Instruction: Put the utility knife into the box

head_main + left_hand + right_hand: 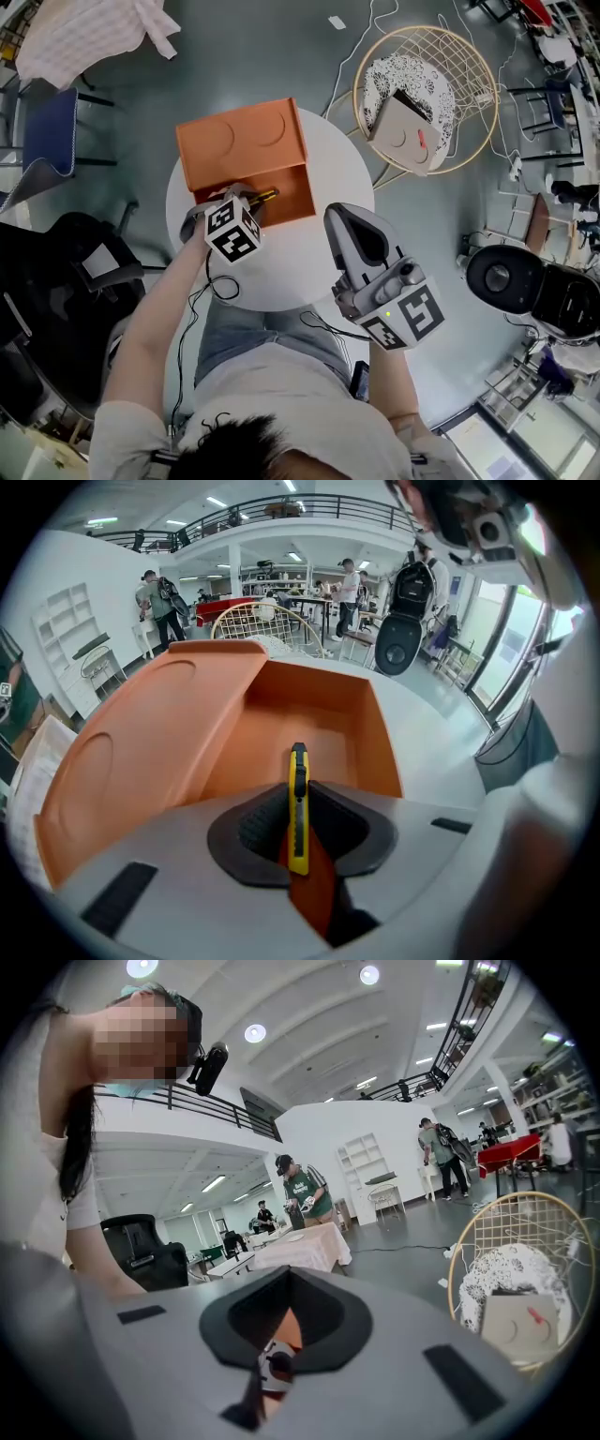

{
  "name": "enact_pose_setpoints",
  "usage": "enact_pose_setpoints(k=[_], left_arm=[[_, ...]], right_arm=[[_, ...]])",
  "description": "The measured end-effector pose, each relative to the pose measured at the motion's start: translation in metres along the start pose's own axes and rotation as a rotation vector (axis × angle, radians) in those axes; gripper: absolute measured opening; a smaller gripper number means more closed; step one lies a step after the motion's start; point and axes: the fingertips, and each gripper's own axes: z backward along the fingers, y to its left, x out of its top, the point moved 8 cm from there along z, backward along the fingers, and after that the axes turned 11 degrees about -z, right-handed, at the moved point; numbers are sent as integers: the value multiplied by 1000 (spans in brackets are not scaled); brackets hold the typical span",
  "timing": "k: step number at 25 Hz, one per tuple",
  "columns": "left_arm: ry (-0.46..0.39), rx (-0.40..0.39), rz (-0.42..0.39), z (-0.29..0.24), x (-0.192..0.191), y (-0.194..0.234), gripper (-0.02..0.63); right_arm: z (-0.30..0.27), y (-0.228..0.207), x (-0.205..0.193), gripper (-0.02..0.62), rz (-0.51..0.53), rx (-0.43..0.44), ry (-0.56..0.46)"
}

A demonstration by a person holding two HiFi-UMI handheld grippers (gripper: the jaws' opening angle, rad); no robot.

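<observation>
Holding the left tongs (pixel 247 198) (pixel 298 819) closed down on the yellow utility knife (pixel 265 196) (pixel 298 794), pinching it thin edge up between the dark pads (pixel 255 827). Letting the knife's black-tipped front end stick out just ahead of the jaws. Hanging that tip over the near wall of the orange box (pixel 292 192) (pixel 382 747), so that the knife is sitting in the tongs' grip, right at the open tray and pointing into it. Showing the box lid (pixel 239 141) (pixel 159 742) thrown open, spreading ahead and to the left of the left tongs. Resting the box on the round white counter (pixel 309 272), directly in front of these tongs.

Carrying the right tongs (pixel 349 217) (pixel 286 1324) off to the right of the left pair, well apart from box and knife, above the counter's right part. Drawing their jaws together, with nothing gripped between them.

Standing ahead and to the right of the right tongs, on the grey floor, a round wire chair (pixel 469 66) (pixel 492 1232) with a patterned cushion. Sitting to the left of the left tongs, a black office chair (pixel 56 272).
</observation>
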Motion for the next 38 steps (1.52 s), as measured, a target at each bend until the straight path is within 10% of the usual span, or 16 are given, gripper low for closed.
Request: enact_pose_setpoints(k=[38], left_arm=[[-156,144,29,42,-4,-8,9]], right_arm=[[31,36,-3,8,71,41,-9]])
